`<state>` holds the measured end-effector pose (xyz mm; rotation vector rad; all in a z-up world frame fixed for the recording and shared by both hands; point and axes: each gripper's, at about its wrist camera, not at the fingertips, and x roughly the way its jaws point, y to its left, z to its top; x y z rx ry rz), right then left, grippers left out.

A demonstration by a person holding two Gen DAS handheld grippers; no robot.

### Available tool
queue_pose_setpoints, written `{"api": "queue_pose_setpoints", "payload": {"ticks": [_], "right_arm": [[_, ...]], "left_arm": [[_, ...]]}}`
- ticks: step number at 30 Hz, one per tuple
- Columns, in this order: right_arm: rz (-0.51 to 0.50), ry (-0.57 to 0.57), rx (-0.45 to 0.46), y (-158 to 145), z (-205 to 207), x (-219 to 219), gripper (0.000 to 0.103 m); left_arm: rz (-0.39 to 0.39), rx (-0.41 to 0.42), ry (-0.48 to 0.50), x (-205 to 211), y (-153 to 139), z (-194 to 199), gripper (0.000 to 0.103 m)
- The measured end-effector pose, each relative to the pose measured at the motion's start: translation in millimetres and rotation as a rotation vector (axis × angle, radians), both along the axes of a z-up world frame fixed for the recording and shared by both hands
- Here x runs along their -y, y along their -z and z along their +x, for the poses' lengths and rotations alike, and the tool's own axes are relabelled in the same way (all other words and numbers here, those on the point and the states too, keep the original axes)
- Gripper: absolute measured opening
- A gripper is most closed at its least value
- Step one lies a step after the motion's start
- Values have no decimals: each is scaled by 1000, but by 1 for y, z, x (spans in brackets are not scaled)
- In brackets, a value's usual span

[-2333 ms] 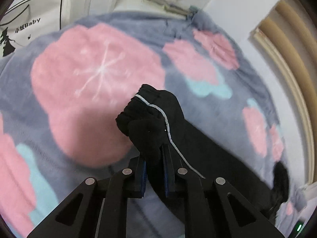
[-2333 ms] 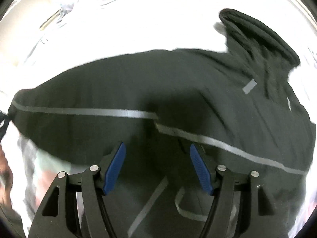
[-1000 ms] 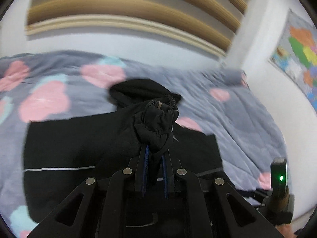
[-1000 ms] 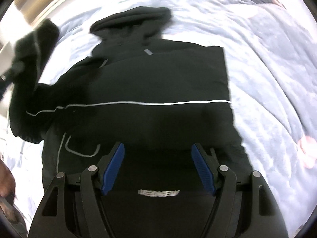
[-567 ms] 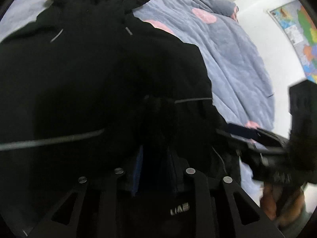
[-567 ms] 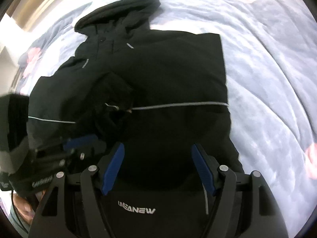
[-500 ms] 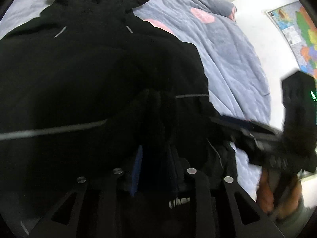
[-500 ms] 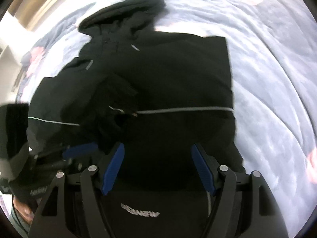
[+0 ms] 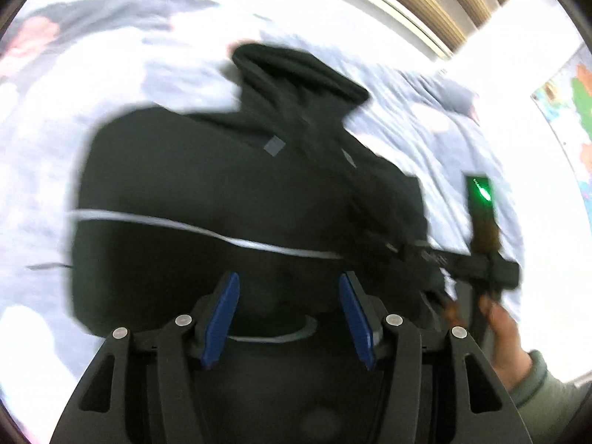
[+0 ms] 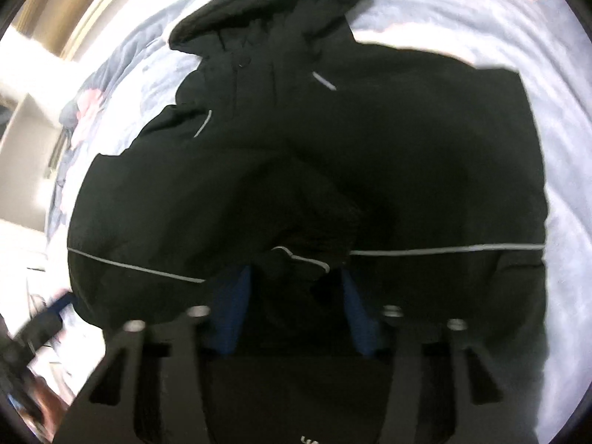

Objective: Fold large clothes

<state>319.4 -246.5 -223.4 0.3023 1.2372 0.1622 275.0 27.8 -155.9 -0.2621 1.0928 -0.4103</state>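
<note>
Left wrist view
Left gripper (image 9: 288, 318): jaws opening; nothing pinched, blue pads apart over the dark cloth.
Jacket (image 9: 222, 199): black, hooded, lying on the bed (image 9: 48, 192), hood (image 9: 296, 70) pointing away; picture blurred.
Right gripper (image 9: 425, 259): seen side-on at the jacket's right edge, held by a hand (image 9: 503, 340) in a green sleeve (image 9: 544, 381).
Room: pale wall, wooden slats (image 9: 444, 3) above, a coloured map (image 9: 577, 111) at right.

Right wrist view
Right gripper (image 10: 296, 303): jaws closing; the folded-in sleeve cuff (image 10: 299, 259) sits between the pads, but whether they press it I cannot tell, blurred.
Jacket (image 10: 425, 155): one sleeve laid across the chest, body squared at right, grey piping (image 10: 444, 249) level.
Progress, judged: sleeve fold-in largely made; the body and hood appear not yet folded over.
Surface: soft grey blanket (image 10: 562, 74) with pink patches, rumpled.
</note>
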Motion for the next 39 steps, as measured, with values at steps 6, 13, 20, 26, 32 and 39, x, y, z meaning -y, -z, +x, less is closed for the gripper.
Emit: {"api": "queue_pose_setpoints", "payload": {"ticks": [6, 13, 20, 26, 32, 39], "right_arm": [[-177, -14, 188, -75, -24, 6, 27], [-347, 94, 163, -66, -23, 69, 27], [-350, 92, -4, 43, -12, 85, 32], [-305, 84, -24, 28, -16, 97, 43], [-300, 85, 117, -44, -29, 85, 69], [-275, -25, 105, -20, 16, 35, 73]], "left_arm": [[68, 60, -123, -44, -11, 26, 58], [61, -7, -105, -23, 33, 69, 58], [283, -76, -74, 16, 98, 91, 57], [259, -90, -67, 11, 91, 97, 58], [157, -35, -45, 6, 40, 89, 58], [168, 20, -12, 30, 29, 105, 65]]}}
